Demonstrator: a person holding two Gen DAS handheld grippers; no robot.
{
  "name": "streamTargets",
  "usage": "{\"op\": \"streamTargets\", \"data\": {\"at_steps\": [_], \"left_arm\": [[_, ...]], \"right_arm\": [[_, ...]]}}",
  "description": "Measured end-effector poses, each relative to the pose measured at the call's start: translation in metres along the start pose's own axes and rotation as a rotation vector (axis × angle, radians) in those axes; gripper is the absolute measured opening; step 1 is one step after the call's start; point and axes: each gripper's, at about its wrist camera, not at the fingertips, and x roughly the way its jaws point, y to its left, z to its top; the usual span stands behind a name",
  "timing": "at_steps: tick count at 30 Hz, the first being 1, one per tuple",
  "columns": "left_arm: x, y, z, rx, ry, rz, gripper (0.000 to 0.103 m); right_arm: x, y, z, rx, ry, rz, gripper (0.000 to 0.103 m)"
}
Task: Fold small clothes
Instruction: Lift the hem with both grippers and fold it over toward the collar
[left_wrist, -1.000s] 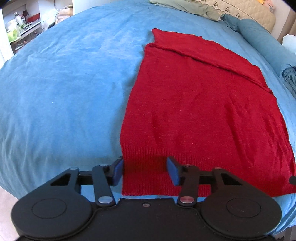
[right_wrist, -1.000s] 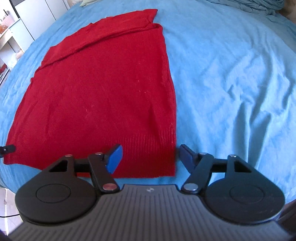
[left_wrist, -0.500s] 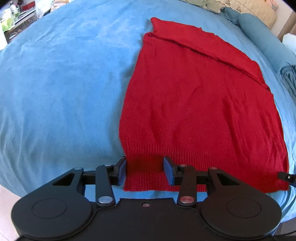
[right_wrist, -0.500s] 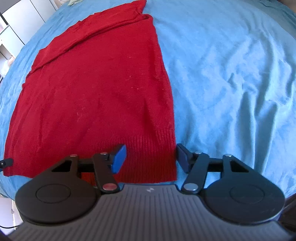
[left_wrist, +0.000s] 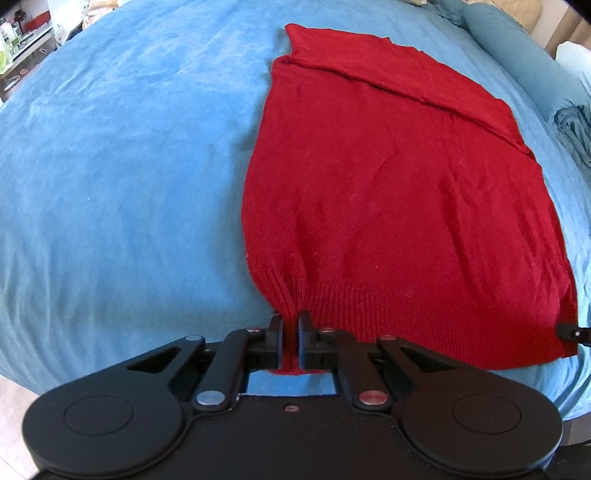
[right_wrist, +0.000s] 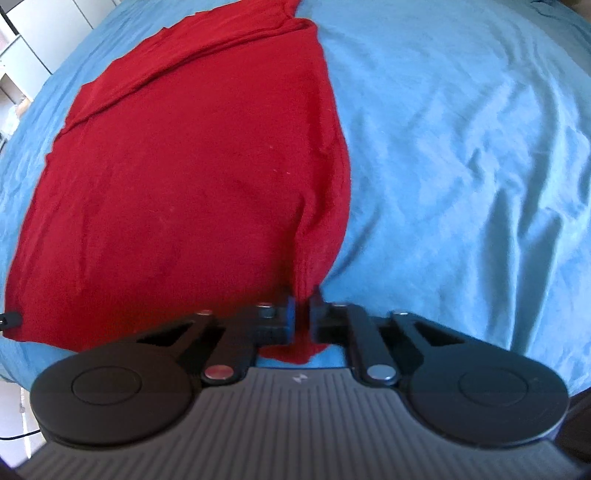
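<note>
A red knit garment (left_wrist: 388, 192) lies flat on a blue bed cover (left_wrist: 122, 177), its ribbed hem nearest me and its far end folded over. My left gripper (left_wrist: 290, 321) is shut on the hem's near left corner, and the knit bunches up between the pads. In the right wrist view the same red garment (right_wrist: 192, 177) fills the left half. My right gripper (right_wrist: 303, 301) is shut on the hem's near right corner, with a fold of red cloth pinched between its fingers. The tip of the right gripper (left_wrist: 572, 332) shows at the garment's right edge in the left wrist view.
The blue bed cover (right_wrist: 461, 147) spreads wide to the right of the garment, wrinkled. A rolled blue blanket (left_wrist: 517, 55) lies at the far right. Shelves with small items (left_wrist: 22, 40) stand beyond the bed's far left. White cabinets (right_wrist: 33, 33) stand past the bed.
Both grippers have gone from open around the hem corners to shut on them. The hem now gathers into folds at each grip.
</note>
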Motion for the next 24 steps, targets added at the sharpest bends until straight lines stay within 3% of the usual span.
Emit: {"op": "streamTargets", "data": {"at_steps": [5,10,17,24], "left_arm": [[-0.018,0.007,0.020,-0.016,0.016,-0.056,0.007],[-0.055,0.007,0.055,-0.030,-0.022,-0.106,0.006],[-0.098,0.001,0.134,-0.057,-0.167,-0.166,0.006],[-0.081,-0.012,0.235,-0.051,-0.298,-0.184,0.006]], "right_arm": [[-0.022,-0.005,0.014,0.026,-0.008,0.064,0.020],[-0.066,-0.002,0.045,0.046,-0.061,0.160,0.020],[-0.121,0.015,0.119,0.073,-0.183,0.273,0.020],[-0.118,0.028,0.222,0.179,-0.277,0.338,0.020]]}}
